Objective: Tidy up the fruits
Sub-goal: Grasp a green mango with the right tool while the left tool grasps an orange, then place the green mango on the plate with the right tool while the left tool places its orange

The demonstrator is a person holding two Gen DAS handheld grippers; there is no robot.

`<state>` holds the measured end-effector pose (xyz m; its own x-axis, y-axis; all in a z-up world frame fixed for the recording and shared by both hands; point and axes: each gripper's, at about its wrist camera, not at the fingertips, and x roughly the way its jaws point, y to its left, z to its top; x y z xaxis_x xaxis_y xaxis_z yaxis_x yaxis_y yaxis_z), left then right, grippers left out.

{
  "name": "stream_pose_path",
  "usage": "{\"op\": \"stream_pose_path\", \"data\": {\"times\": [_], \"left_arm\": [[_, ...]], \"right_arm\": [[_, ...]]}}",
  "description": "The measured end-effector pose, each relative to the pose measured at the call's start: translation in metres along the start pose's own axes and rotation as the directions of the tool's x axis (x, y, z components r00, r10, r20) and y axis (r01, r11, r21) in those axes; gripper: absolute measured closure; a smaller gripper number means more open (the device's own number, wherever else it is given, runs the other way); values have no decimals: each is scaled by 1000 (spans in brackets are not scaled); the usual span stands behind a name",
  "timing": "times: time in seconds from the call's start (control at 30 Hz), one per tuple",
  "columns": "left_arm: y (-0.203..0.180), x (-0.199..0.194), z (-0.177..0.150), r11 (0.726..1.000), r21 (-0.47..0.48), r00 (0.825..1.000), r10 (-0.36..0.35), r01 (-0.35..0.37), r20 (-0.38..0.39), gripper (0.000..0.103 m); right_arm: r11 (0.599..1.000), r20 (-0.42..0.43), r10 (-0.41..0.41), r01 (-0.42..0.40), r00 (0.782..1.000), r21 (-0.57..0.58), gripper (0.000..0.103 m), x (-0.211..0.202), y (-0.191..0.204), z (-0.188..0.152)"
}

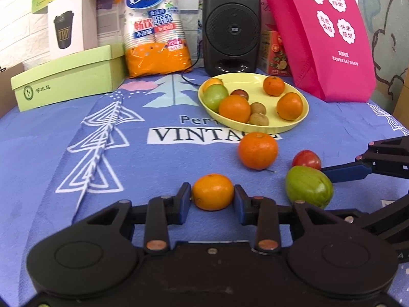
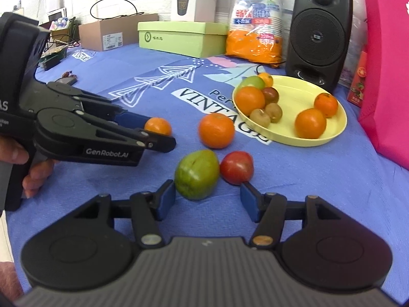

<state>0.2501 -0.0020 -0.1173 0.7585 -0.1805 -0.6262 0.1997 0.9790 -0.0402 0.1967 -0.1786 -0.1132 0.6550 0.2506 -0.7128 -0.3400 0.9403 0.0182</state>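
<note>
Desk (image 1: 158, 168) carries a yellow plate (image 1: 294, 125) of fruit toward its far edge. Left gripper (image 1: 212, 199): fingers clenched on a mandarin (image 1: 213, 192), both pads touching. Right gripper (image 2: 207, 200): fingers released, green fruit (image 2: 196, 174) just past the left pad, tomato (image 2: 237, 167) beside it. Right gripper mostly cut off in left view.

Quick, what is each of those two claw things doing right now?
Left gripper: closed on a small orange resting on the cloth.
Right gripper: open, holding nothing, just before the green fruit.
</note>
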Motion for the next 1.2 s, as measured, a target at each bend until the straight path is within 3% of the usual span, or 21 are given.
{"op": "stream_pose_path", "data": {"times": [0.2, 0.33, 0.5, 0.57, 0.63, 1.2], "left_arm": [[9, -3, -3, 1000, -26, 1000, 5, -5, 6, 68], [7, -3, -5, 1000, -22, 1000, 12, -12, 12, 68], [7, -3, -7, 999, -35, 1000, 7, -6, 16, 68], [7, -2, -7, 999, -34, 1000, 7, -7, 16, 68], [7, -2, -7, 999, -32, 1000, 9, -9, 17, 68], [2, -6, 1, 998, -58, 1000, -1, 0, -18, 68]], "right_arm": [[1000, -14, -9, 9, 1000, 10, 45, -3, 2, 2], [999, -10, 40, -40, 999, 32, 45, -6, 4, -1], [999, 4, 18, -18, 1000, 44, 44, 9, 10, 6], [999, 10, -16, 15, 1000, 44, 50, 15, 10, 9], [998, 17, -27, 26, 999, 57, 67, 16, 7, 10], [988, 37, -54, 48, 998, 146, 67, -24, -16, -10]]}}
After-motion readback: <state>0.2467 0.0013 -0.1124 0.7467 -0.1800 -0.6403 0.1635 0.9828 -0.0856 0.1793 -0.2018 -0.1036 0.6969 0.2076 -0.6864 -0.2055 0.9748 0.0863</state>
